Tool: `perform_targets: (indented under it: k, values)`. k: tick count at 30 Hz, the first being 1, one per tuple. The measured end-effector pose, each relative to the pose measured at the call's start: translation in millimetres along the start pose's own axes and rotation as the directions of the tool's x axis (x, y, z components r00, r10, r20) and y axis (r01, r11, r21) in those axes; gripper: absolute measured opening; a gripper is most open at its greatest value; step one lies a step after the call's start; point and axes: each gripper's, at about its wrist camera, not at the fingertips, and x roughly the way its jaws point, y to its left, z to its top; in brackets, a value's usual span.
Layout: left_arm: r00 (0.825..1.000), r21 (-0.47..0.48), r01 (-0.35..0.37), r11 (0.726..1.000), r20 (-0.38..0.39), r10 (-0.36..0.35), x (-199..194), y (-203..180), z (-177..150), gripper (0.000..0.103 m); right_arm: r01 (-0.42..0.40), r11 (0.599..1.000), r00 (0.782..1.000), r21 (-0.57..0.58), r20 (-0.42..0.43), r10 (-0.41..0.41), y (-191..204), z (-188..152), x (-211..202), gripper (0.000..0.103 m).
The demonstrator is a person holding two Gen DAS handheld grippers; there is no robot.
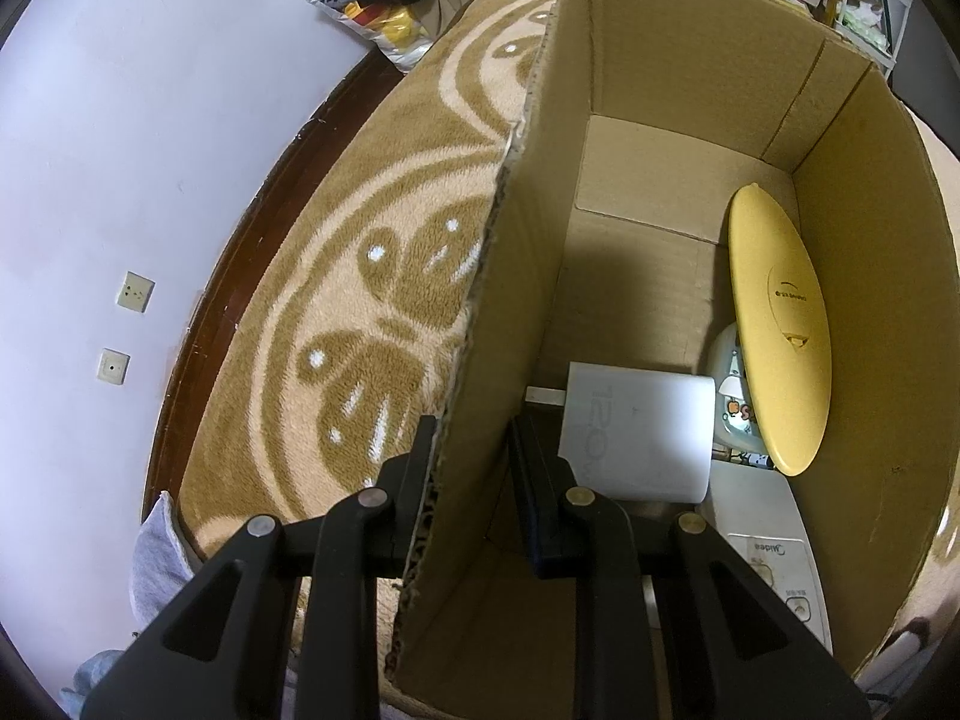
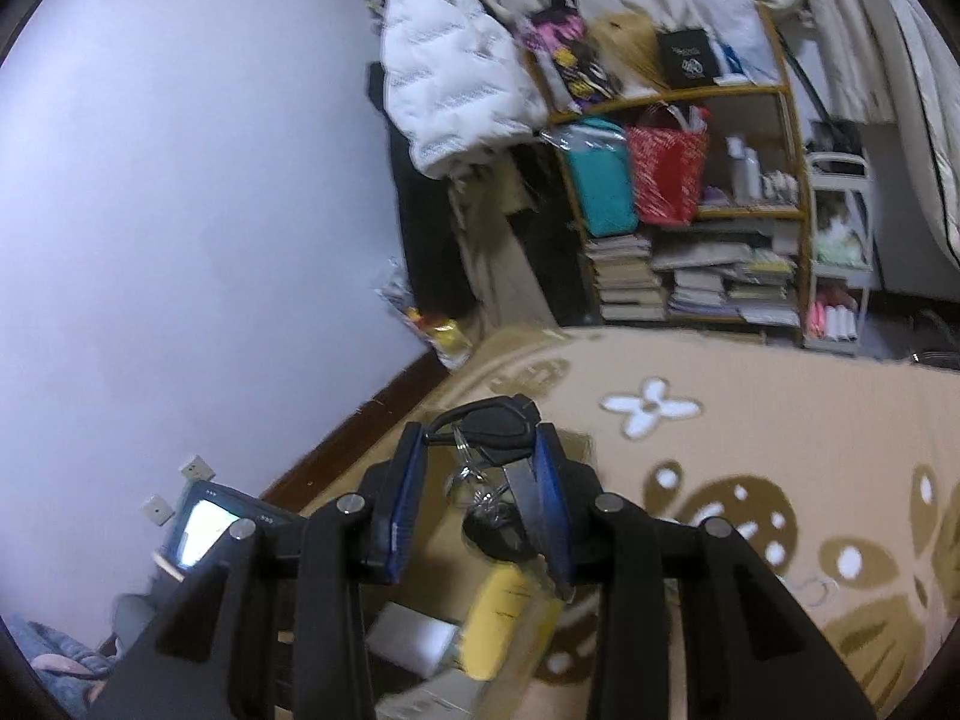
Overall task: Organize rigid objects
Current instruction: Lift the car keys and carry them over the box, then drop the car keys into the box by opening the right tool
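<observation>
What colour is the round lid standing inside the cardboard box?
Pale yellow lid, leaning against the cardboard box wall; clearest in the left wrist view.

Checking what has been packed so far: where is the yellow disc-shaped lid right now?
In the left wrist view, the yellow disc-shaped lid stands on edge inside the cardboard box, leaning against its right wall, just right of the white cylinder.

A brown and cream rug point(image 1: 384, 276) lies by the white wall point(image 1: 120, 150). A white puffy coat point(image 2: 447, 78) hangs beside a shelf point(image 2: 690, 204) full of books.

box point(image 1: 678, 90) middle open; yellow disc point(image 1: 780, 330) blocks right.
</observation>
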Motion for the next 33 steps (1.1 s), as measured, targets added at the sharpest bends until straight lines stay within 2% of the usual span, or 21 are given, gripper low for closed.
perform_targets:
  k: [5,11,17,22,23,26,29,32,33]
  values:
    - [1.000,-0.003,0.005,1.000,-0.002,-0.005,0.0,0.7,-0.1,0.021,-0.040,0.999,0.999,-0.022,-0.012,0.039,17.2,1.1,6.3,0.038]
    - [1.000,-0.004,0.006,1.000,-0.003,-0.006,0.2,0.4,0.1,0.021,-0.059,0.998,0.991,0.006,-0.120,0.059,13.5,-22.4,33.5,0.038]
    - [1.000,-0.005,0.008,1.000,-0.004,-0.008,0.0,0.3,0.5,0.021,-0.019,1.000,0.976,0.003,-0.217,0.019,0.2,-47.9,52.1,0.039]
    - [1.000,-0.004,0.006,1.000,-0.003,-0.006,-0.1,0.2,0.8,0.021,-0.008,1.000,0.982,0.013,-0.190,0.010,-10.7,-41.4,45.5,0.039]
    - [1.000,-0.004,0.008,1.000,-0.004,-0.008,0.7,0.8,0.8,0.021,-0.001,1.000,0.983,0.009,-0.181,0.003,-13.5,-36.1,43.7,0.042]
    - [1.000,-0.006,0.011,1.000,-0.005,-0.011,1.2,1.0,1.4,0.021,0.033,0.999,0.987,-0.019,-0.160,-0.035,-23.4,-25.7,39.6,0.067]
    - [1.000,-0.002,0.006,1.000,-0.004,-0.006,1.7,-0.1,1.1,0.021,0.096,0.993,0.982,-0.067,-0.158,-0.105,-38.2,-17.5,37.4,0.070]
    - [1.000,-0.005,0.010,1.000,-0.005,-0.010,2.2,0.4,1.2,0.021,0.124,0.990,0.978,-0.065,-0.163,-0.133,-58.7,-14.3,35.6,0.086]
    - [1.000,-0.004,0.009,1.000,-0.005,-0.009,2.3,0.6,1.2,0.021,0.132,0.990,0.977,-0.059,-0.163,-0.140,-65.0,-14.1,35.0,0.088]
